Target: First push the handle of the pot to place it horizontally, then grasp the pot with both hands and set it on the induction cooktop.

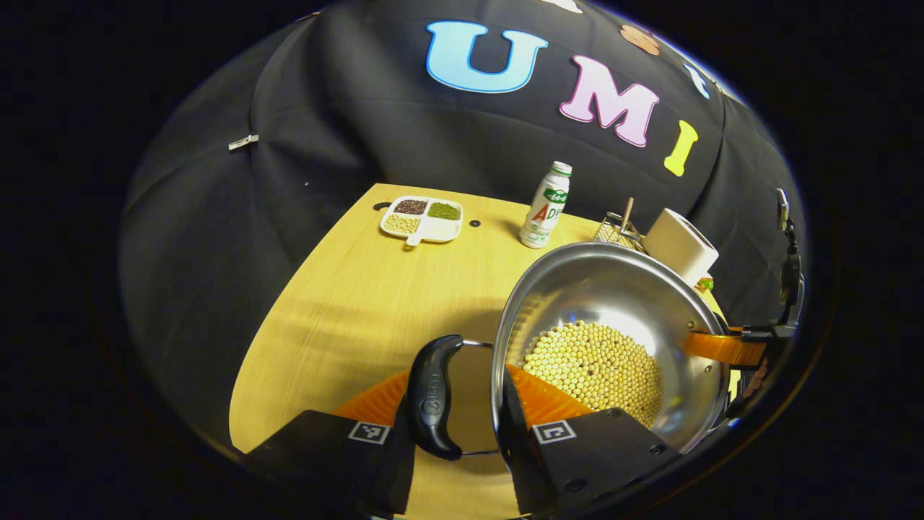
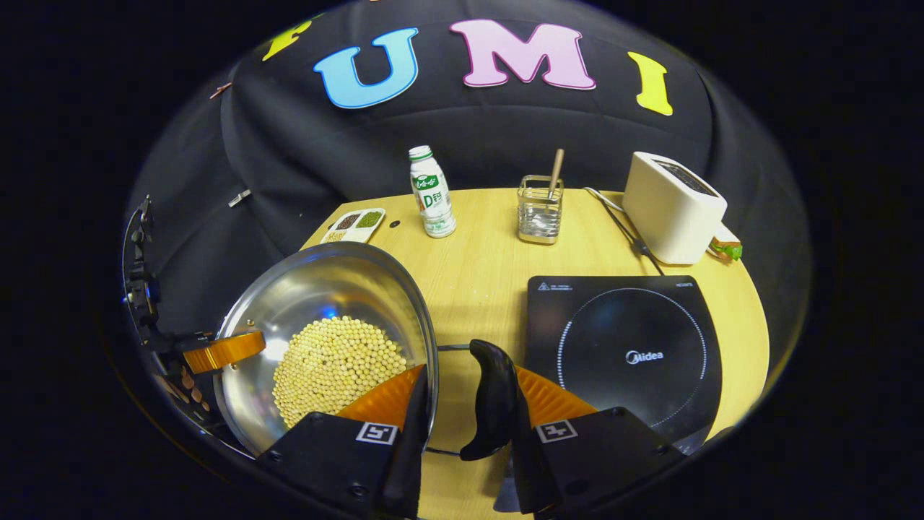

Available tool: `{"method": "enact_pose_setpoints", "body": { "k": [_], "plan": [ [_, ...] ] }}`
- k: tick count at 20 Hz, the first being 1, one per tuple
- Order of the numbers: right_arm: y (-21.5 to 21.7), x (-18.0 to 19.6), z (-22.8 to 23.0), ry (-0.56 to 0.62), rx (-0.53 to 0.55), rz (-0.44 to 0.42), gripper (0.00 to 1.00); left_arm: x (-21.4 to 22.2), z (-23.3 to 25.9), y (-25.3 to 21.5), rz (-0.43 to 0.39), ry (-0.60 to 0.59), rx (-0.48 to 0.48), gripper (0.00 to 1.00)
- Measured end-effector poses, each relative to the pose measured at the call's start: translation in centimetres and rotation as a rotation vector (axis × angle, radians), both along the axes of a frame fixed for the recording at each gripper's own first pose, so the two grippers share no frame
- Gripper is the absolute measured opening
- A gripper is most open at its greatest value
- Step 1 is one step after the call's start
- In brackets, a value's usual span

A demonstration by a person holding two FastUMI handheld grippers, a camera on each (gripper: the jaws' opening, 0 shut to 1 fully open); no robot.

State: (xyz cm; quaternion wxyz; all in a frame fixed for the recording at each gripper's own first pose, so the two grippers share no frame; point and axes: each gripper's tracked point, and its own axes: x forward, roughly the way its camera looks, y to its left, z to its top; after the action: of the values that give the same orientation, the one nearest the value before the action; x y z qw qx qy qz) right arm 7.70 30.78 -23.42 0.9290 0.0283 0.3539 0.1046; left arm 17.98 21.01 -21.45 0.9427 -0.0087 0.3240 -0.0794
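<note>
1. The pot (image 1: 613,339) is sitting tilted between the two grippers, apparently lifted off the surface (image 1: 346,310), its steel bowl part-filled with pale round beans (image 1: 592,365); from these pictures I cannot tell for certain whether its base is touching the surface.
2. The left gripper (image 1: 462,404) is straddling the pot's left side: one finger is lying outside the black handle (image 1: 433,397), the other is sitting inside the rim against the wall, so the jaws are pinching handle and rim together.
3. The right gripper (image 2: 465,408) is doing the same on the opposite side, closing around the right handle (image 2: 491,397) and the rim.
4. The handles are lying level, their long axes running across each gripper's fingers, so the push step looks finished.
5. The induction cooktop (image 2: 624,354) is lying just to the right of the right gripper, by the surface's right edge, nothing on its glass; the coming move is a carry toward that side, the right hand leading.
6. Along the surface's far edge: sorting tray (image 2: 354,225), bottle (image 2: 432,191), glass holder (image 2: 539,209), toaster (image 2: 671,206).
</note>
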Motion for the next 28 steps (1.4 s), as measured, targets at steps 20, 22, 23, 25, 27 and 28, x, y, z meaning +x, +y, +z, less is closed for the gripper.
{"method": "enact_pose_setpoints", "body": {
  "k": [20, 22, 23, 25, 27, 28],
  "plan": [
    [-16.0, 2.2, 3.7, 0.006, 0.014, -0.074, 0.50, 1.2, 1.6, -16.7, -0.077, 0.018, 0.014, 0.57],
    [-17.7, 2.6, 3.6, 0.010, 0.017, -0.083, 0.54, 1.4, 1.4, -18.5, -0.085, 0.020, 0.015, 0.56],
    [-18.7, 2.7, 3.5, 0.012, 0.017, -0.087, 0.54, 1.6, 1.2, -19.5, -0.089, 0.024, 0.016, 0.57],
    [-20.4, 3.0, 3.4, 0.017, 0.018, -0.097, 0.54, 1.8, 0.8, -21.2, -0.097, 0.031, 0.015, 0.57],
    [-22.2, 3.5, 3.1, 0.023, 0.019, -0.107, 0.54, 2.1, 0.4, -23.0, -0.104, 0.038, 0.016, 0.57],
    [-23.0, 3.6, 2.9, 0.026, 0.019, -0.111, 0.54, 2.3, 0.2, -23.8, -0.108, 0.039, 0.018, 0.57]
  ]
}}
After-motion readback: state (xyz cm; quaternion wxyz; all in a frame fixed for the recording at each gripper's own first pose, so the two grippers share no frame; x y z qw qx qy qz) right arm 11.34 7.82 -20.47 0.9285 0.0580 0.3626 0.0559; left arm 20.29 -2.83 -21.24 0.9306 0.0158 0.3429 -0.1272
